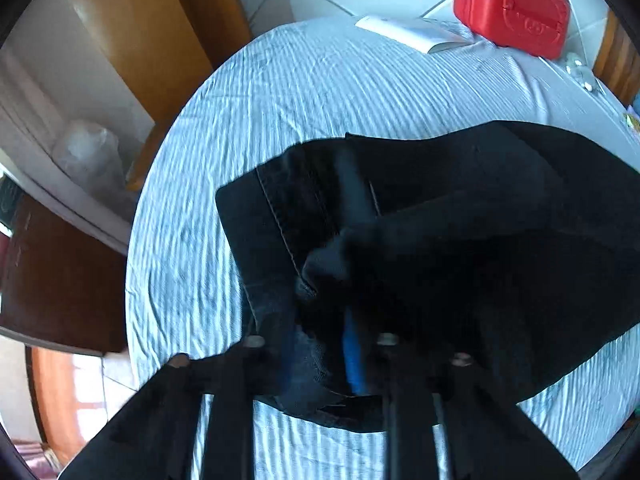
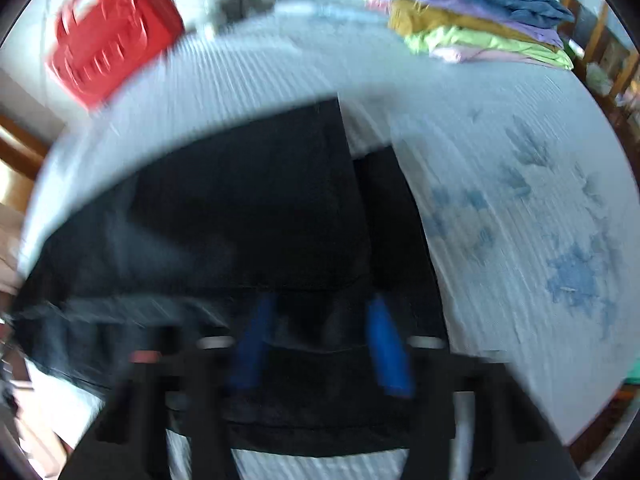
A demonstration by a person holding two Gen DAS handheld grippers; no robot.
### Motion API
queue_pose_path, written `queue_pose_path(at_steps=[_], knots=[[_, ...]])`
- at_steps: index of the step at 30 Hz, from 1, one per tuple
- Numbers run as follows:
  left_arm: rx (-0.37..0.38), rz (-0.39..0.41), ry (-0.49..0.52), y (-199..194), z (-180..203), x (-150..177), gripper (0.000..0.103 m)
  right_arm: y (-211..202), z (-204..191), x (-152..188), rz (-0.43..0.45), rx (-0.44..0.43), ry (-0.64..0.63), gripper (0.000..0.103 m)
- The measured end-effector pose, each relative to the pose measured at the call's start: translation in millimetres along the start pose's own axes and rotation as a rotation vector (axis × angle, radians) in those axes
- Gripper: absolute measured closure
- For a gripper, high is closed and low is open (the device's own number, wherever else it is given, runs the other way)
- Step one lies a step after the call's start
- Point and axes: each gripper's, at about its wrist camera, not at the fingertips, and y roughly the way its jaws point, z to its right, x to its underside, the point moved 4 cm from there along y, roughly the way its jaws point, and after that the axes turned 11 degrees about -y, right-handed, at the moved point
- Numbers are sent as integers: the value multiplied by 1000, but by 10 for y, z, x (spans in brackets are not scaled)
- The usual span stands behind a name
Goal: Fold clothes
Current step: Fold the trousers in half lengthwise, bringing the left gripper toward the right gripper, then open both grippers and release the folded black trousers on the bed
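Black soft cloth garment (image 1: 460, 248) drapes limp; we'd pinch hems. Left tongs (image 1: 320, 356) apparently clamp it; right tongs (image 2: 320, 344) gape astride it.

left gripper (image 1: 320, 344) pointing steeply down, jaws near together with dark cloth bunched between them. right gripper (image 2: 320, 344) likewise tipped down, blurred, blue fingers (image 2: 386, 348) standing apart, cloth lying between.

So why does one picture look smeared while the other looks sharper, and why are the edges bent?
Right wrist view: motion blur smears the red case and the stack of folded clothes. Left wrist view: sharper, the striped bedsheet reads crisply, but the black garment is too dark for detail. Both: fisheye lenses curve the bed's edges.
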Motion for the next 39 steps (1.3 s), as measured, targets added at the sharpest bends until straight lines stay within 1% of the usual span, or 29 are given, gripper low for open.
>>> queue_pose_path(at_steps=[1,2,4,6,8,9,10,11,13,15,16,18,20,22,25,27,29,31,33,35,36,37,39], knots=[[3,-1,-4,6,12,17,96,-55,-27,18,11,13,-12,94],[9,7,1,-43,38,34,96,-123,-31,27,27,19,-12,95],[19,44,24,-237,77,68,97,-401,17,46,107,30,3,95],[42,97,18,-510,61,115,97,-696,88,72,192,42,26,96],[73,149,1,-777,13,187,97,-946,185,169,251,62,44,100],[82,161,-4,-859,-13,246,97,-978,248,251,247,76,52,101],[81,154,1,-873,-32,332,97,-996,314,337,239,90,60,101],[67,123,15,-814,-47,451,97,-955,369,410,217,86,70,101],[30,40,33,-576,-80,685,96,-803,452,609,154,88,97,101],[6,-35,24,-320,-121,898,95,-707,490,755,132,66,139,101],[6,-54,5,-242,-140,965,92,-690,501,813,132,48,172,100],[35,-43,-54,-272,-155,989,86,-706,496,857,132,23,203,99],[61,-13,-94,-399,-147,968,68,-765,457,851,135,26,196,93],[70,2,-142,-504,-127,952,67,-818,386,828,156,11,193,83],[68,9,-204,-592,-57,945,66,-838,296,766,167,2,185,77],[59,22,-232,-605,27,949,66,-819,186,704,154,25,135,77],[45,33,-244,-611,109,924,66,-808,84,668,150,36,76,73],[49,41,-278,-648,182,947,66,-763,-12,616,145,57,-6,48],[67,48,-287,-729,322,988,66,-709,-76,553,148,64,-75,46],[59,76,-263,-821,518,1012,66,-655,-159,474,153,67,-160,46],[62,86,-248,-847,615,1011,66,-620,-203,449,148,63,-198,46],[72,92,-235,-857,723,1003,66,-550,-266,419,127,70,-265,46],[94,99,-216,-812,931,940,66,-459,-306,385,107,80,-336,46]])
